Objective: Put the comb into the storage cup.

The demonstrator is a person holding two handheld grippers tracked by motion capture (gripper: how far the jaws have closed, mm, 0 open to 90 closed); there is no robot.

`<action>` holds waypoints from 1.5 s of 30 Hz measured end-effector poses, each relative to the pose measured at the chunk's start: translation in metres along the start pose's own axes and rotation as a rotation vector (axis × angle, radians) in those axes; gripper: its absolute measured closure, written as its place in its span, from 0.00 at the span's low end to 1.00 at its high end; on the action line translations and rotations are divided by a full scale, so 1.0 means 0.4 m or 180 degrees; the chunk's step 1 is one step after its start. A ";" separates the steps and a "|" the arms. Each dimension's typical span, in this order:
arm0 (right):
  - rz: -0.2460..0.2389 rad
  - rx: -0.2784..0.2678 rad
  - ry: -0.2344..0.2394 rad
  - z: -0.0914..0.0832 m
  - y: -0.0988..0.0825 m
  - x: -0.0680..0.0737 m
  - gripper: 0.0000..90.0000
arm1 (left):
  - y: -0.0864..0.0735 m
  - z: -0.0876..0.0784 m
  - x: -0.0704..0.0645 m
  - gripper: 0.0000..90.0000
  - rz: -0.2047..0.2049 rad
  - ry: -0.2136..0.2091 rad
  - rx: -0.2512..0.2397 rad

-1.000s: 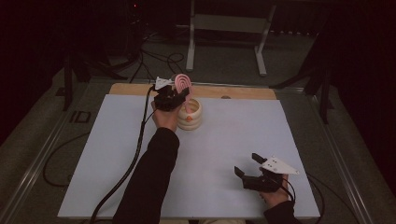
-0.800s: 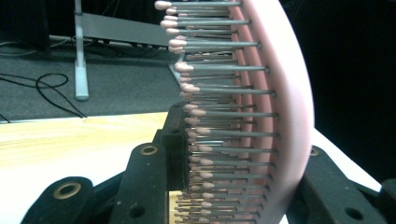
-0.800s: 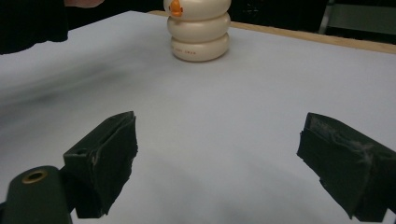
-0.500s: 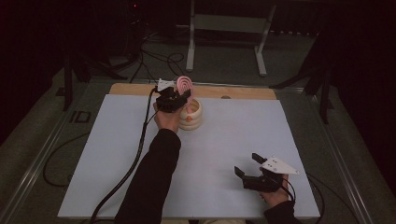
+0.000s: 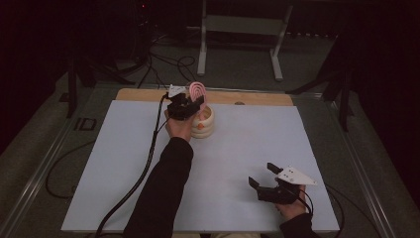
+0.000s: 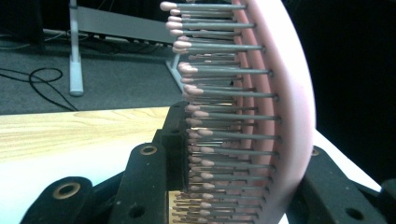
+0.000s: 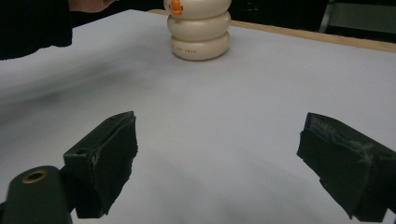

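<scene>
the left tool (image 5: pixel 190 105) is clamped on a pink hairbrush (image 5: pixel 197 91), held just above the cream ringed holder (image 5: pixel 205 121) at the far side of the surface (image 5: pixel 124 163). the grip looks to sit across the bristles (image 6: pixel 219 116), so the brush could twist or slip, or knock the holder over. the right tool (image 5: pixel 267 179) waits open, well apart.

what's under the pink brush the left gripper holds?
The cream ribbed container stands on the white mat right below the pink brush. The left gripper and hand cover its left side and opening.
</scene>
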State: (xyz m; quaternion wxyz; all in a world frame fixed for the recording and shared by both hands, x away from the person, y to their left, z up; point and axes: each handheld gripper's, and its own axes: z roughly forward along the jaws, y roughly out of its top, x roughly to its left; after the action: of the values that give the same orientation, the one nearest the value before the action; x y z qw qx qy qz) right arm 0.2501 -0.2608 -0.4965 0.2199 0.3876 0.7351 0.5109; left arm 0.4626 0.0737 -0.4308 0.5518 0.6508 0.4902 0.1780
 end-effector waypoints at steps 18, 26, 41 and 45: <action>-0.0004 0.0010 -0.0003 0.001 0.000 0.001 0.12 | -0.003 0.001 0.006 0.71 -0.0055 -0.0035 0.0020; -0.0010 0.0013 -0.0008 0.001 0.000 0.001 0.12 | -0.003 -0.002 0.011 0.71 -0.0072 -0.0011 0.0027; -0.0016 0.0015 -0.0008 0.001 0.000 0.001 0.12 | -0.003 -0.009 0.028 0.70 -0.0005 0.0087 0.0108; -0.0018 0.0014 -0.0004 0.002 0.000 0.001 0.12 | -0.002 -0.011 0.031 0.69 0.0021 0.0111 0.0136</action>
State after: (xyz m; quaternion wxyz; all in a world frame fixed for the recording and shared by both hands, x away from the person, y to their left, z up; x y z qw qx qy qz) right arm 0.2503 -0.2601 -0.4969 0.2210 0.3864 0.7371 0.5084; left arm 0.4646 0.0863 -0.4339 0.5285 0.6608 0.5013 0.1807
